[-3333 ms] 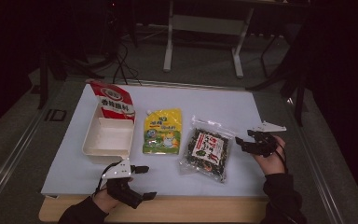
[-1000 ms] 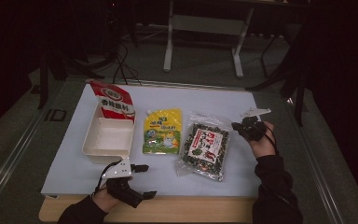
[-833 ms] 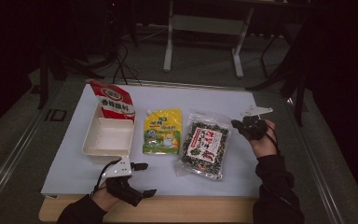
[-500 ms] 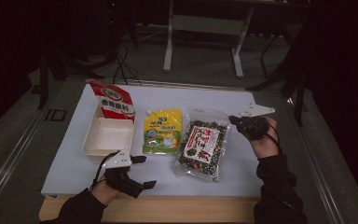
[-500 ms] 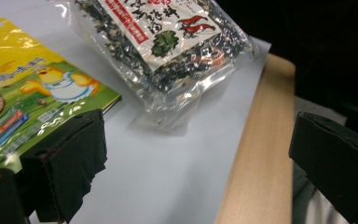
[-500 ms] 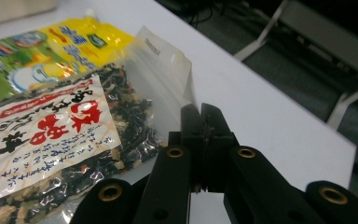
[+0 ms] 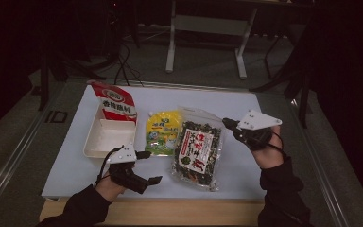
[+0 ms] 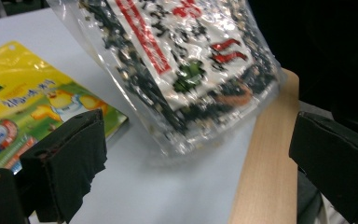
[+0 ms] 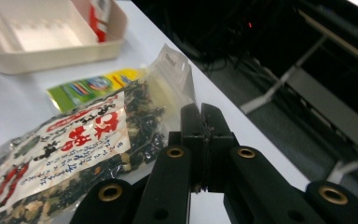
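Note:
A clear bag of dark seaweed snack [image 7: 196,151] with a red-and-white label lies right of centre, its far right corner lifted. My right gripper [image 7: 227,123] is shut on that corner, jaws pressed together [image 9: 200,112] beside the bag [image 9: 74,140]. The bag's near end hangs tilted just above the table [image 8: 191,70]. My left gripper [image 7: 149,166] is held open near the front edge, nothing between its jaws [image 8: 200,140]. A yellow pouch [image 7: 163,132] lies flat between the bag and a cream tray [image 7: 94,151].
A red-and-white carton [image 7: 118,101] leans in the tray's far end. The yellow pouch [image 8: 23,107] lies just beyond my left jaw. The white mat [image 7: 264,161] ends at a wooden front edge [image 7: 184,213]. Dark floor and stand legs lie beyond the table.
My right gripper has risen and moved left with the bag's corner, tilting the bag up and dragging it toward the pouch. The left gripper has lifted slightly.

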`<state>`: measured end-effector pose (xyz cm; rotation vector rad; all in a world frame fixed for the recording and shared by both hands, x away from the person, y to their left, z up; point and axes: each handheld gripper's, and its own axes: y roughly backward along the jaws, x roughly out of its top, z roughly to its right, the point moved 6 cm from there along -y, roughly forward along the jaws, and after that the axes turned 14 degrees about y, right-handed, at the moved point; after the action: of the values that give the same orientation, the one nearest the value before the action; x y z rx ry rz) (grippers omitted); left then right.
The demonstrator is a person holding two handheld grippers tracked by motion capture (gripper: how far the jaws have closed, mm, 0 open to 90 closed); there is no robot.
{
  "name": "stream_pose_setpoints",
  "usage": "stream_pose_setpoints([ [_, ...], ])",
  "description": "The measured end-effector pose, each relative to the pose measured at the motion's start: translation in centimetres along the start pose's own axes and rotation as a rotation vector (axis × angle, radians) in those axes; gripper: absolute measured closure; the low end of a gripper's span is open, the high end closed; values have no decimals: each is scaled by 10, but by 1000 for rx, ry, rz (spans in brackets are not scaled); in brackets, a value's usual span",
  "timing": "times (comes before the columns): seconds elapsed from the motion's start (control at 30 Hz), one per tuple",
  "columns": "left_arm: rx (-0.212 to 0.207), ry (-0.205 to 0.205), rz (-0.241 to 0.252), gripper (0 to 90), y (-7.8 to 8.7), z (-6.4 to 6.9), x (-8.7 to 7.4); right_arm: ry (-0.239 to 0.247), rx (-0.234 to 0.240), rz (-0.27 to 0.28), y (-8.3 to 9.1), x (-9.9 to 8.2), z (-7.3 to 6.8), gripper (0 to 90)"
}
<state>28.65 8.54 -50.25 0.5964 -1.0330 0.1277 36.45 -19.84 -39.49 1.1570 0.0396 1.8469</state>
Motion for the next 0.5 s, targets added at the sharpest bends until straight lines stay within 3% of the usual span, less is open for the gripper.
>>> stream_pose_setpoints([
  [0.2,9,-15,13,46,-2,-2,11,58,50,61,17,19,-20,898],
  [0.5,-3,-18,10,47,-14,-4,23,83,94,92,36,21,-40,898],
])
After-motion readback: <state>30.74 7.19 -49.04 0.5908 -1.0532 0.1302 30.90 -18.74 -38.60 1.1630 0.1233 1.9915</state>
